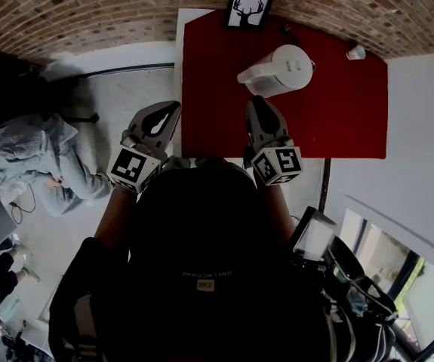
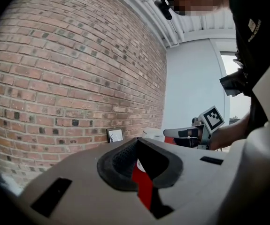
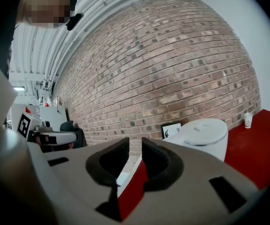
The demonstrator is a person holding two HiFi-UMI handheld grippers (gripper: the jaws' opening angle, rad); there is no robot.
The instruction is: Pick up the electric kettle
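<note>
My head camera looks steeply down from above and well back of the kettle (image 1: 281,70), with the wall (image 1: 88,10) past it at the top edge. The left gripper (image 1: 173,105) camera sits low, well left of the kettle, facing the wall almost level. The right gripper (image 1: 256,100) camera sits nearer, also almost level, with the kettle just right of its aim. All three views share the picture (image 3: 171,129) behind the kettle. Each gripper camera also catches the other gripper.
</note>
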